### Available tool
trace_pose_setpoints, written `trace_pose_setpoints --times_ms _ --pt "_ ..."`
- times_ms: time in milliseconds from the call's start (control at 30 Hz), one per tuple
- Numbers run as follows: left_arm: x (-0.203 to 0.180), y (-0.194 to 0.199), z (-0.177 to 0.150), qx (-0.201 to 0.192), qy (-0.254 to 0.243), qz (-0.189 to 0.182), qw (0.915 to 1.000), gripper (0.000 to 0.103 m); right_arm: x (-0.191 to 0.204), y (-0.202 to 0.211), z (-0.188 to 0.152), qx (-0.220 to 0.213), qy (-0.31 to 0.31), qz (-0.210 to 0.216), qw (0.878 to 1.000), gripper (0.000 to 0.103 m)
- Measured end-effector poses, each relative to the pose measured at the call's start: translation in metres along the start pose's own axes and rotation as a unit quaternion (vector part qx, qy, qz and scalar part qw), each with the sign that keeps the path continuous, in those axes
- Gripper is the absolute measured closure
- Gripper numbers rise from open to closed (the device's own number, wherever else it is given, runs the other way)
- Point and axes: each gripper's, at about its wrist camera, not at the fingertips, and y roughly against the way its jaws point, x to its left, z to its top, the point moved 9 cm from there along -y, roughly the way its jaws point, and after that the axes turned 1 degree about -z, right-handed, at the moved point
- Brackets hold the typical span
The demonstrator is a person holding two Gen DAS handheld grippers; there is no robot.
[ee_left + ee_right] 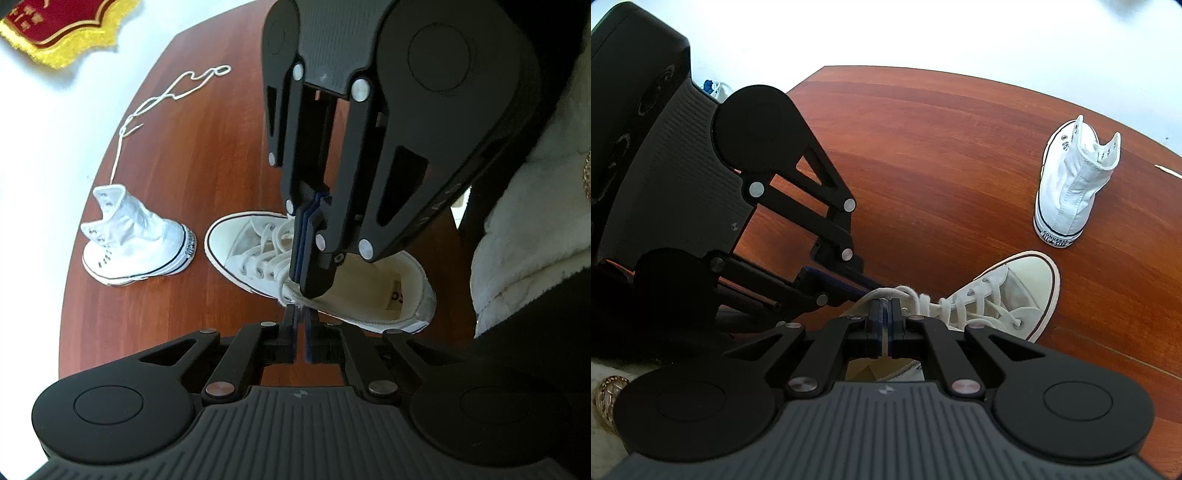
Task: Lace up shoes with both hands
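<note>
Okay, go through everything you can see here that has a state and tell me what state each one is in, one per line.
Left tongs: shut, at the near shoe's top edge.
Right tongs: shut on a lace.
Near shoe: upright, laced, top untied.
Far shoe: standing upright, eyelets without a lace.
Loose lace: lying slack on the table, one end at the far shoe.

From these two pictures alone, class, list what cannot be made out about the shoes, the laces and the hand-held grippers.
- Lace ends of the near shoe: left wrist view, hidden behind the right hand-held gripper.
- What the left hand-held gripper pinches: left wrist view, too thin to tell.
- Insole print: cut off by the shoe's collar.
- Far shoe: right wrist view, its front faces away.
- Loose lace: its lower end is too small.
</note>
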Motion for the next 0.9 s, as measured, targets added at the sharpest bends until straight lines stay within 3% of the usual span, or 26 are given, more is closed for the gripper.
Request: trace_pose_setpoints --times_ms 167,200,233,267,400,600,900 --pt "0.002 0.0 -0.003 -0.003 0.031 0.002 0.9995 0.1 0.0 0.003 -0.002 0.001 -0.002 -0.016 1.0 0.096" --pt "0.004 -0.001 -0.003 -0.004 0.039 0.002 0.9992 0.1 0.0 0.003 -0.003 0.001 -0.001 -0.019 1.0 0.09" --pt "0.005 -0.001 -0.004 -0.004 0.05 0.002 0.9987 0.1 0.0 0.005 -0.003 0.002 -0.001 -0.025 1.0 0.068" --pt "0.007 -0.002 -0.004 -0.005 0.059 0.001 0.9983 0.1 0.0 0.005 -0.004 0.001 0.001 -0.032 0.999 0.058" --pt "0.014 -0.005 -0.007 -0.007 0.106 -0.004 0.9943 0.1 0.0 0.007 -0.007 0.005 0.008 -0.056 0.998 0.059" --pt "0.023 -0.001 -0.015 -0.013 0.207 -0.011 0.9782 0.1 -0.005 0.005 -0.016 0.026 0.006 -0.096 0.995 0.059" --pt "0.035 0.004 -0.038 -0.01 0.277 -0.003 0.961 0.1 -0.01 0.0 -0.029 0.056 -0.015 -0.117 0.991 0.059"
